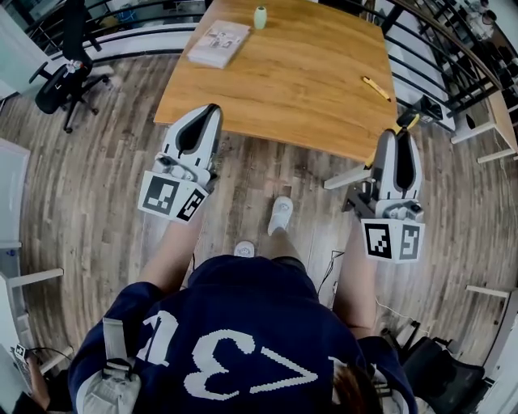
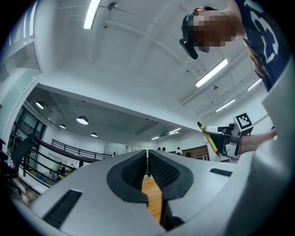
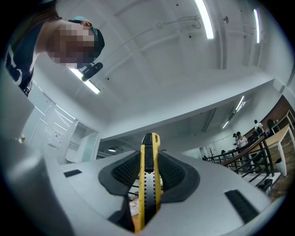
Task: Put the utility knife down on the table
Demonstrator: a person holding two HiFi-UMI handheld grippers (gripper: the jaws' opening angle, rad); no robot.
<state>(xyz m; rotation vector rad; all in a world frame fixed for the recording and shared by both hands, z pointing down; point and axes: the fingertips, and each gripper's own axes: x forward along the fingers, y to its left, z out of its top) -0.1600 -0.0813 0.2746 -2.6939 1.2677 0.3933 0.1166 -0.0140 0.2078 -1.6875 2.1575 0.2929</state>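
Wood-floored space is seen before a wooden table (image 1: 283,81), near whose near right corner a yellow utility knife (image 3: 147,184) is clamped in the right gripper (image 1: 400,134), the left gripper (image 1: 210,109) being closed on nothing.

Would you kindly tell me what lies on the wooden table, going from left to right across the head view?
Flat white printed packet → small pale-green cylinder → slim yellow tool.
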